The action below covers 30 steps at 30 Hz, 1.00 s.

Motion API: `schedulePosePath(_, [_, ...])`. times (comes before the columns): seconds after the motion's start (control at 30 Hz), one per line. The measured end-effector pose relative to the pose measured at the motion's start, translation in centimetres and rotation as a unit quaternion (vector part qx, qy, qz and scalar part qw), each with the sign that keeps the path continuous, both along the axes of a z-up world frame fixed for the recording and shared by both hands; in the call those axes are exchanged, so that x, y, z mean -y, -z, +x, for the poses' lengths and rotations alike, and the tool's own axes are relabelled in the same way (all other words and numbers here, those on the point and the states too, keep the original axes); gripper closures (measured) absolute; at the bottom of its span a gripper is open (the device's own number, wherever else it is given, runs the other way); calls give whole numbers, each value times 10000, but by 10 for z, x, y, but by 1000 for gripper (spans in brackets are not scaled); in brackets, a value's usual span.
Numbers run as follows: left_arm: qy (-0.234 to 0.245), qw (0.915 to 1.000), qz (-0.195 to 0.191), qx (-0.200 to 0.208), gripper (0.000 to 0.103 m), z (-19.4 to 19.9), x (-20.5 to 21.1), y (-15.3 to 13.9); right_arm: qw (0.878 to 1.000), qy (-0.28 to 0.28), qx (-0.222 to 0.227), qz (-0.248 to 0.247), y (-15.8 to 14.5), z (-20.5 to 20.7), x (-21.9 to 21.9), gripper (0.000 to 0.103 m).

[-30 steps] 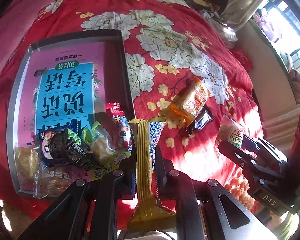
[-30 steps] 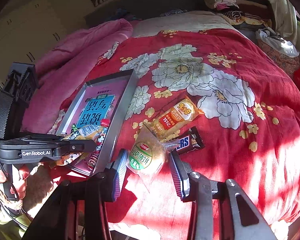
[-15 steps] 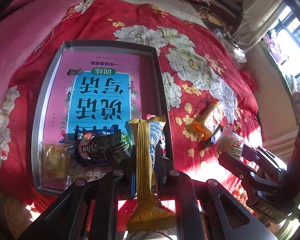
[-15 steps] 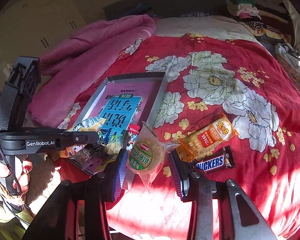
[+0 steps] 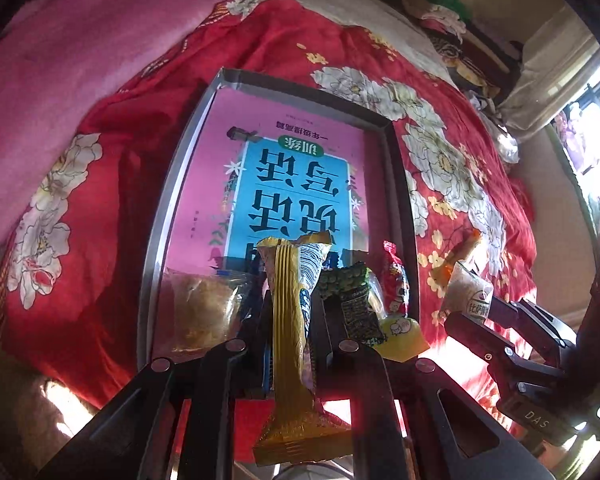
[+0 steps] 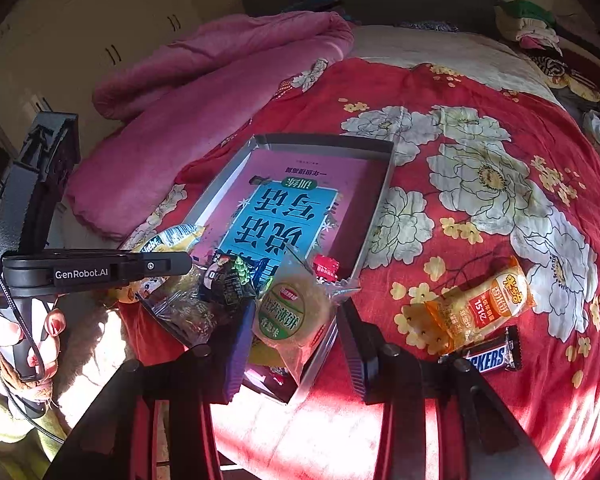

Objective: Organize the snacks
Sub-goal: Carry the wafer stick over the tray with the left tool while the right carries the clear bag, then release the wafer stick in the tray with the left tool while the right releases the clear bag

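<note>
A grey metal tray (image 5: 396,148) (image 6: 374,216) with a pink and blue book in it lies on the red flowered bedspread. Several snack packs (image 5: 204,308) (image 6: 228,280) lie at its near end. My left gripper (image 5: 290,304) (image 6: 172,264) is shut on a yellow and blue striped snack pack (image 5: 290,320) and holds it above the tray's near end. My right gripper (image 6: 292,320) (image 5: 472,312) is shut on a round cake in a clear wrapper with a green label (image 6: 292,312), over the tray's near right corner.
An orange snack pack (image 6: 480,308) (image 5: 460,252) and a Snickers bar (image 6: 486,356) lie on the bedspread to the right of the tray. A pink blanket (image 6: 204,92) is bunched to the left. Clothes (image 6: 536,28) are piled at the far right.
Both grippers have moved left with their packs. The tray has come from the left of each view to its middle, and both held packs now hang over its near end.
</note>
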<state>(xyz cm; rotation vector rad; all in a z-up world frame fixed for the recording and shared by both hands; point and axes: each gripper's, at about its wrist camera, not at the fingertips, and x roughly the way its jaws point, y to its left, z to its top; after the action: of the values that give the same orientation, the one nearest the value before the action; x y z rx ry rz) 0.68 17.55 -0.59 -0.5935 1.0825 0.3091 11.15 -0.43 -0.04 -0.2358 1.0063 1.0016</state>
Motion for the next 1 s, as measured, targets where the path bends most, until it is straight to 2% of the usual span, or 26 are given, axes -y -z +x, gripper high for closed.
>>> schedulePosePath(0.23, [-278, 9996, -2, -107, 89, -19, -22, 11, 9995, -216, -118, -204, 20, 0, -30, 61])
schedulePosePath(0.57, [-128, 9998, -17, -181, 89, -12, -18, 22, 9986, -220, -270, -398, 37, 4, -40, 59])
schedulePosePath(0.8, [49, 9997, 4, -228, 89, -3, -8, 25, 9989, -170, -271, -344, 36, 3, -33, 57])
schedulePosePath(0.9, [114, 9996, 20, -259, 89, 0, -4, 26, 9991, -124, -293, -264, 33, 3, -29, 50])
schedulePosePath(1.0, [135, 9995, 11, -289, 84, 1, -2, 28, 9995, -85, -252, -162, 27, 4, -24, 49])
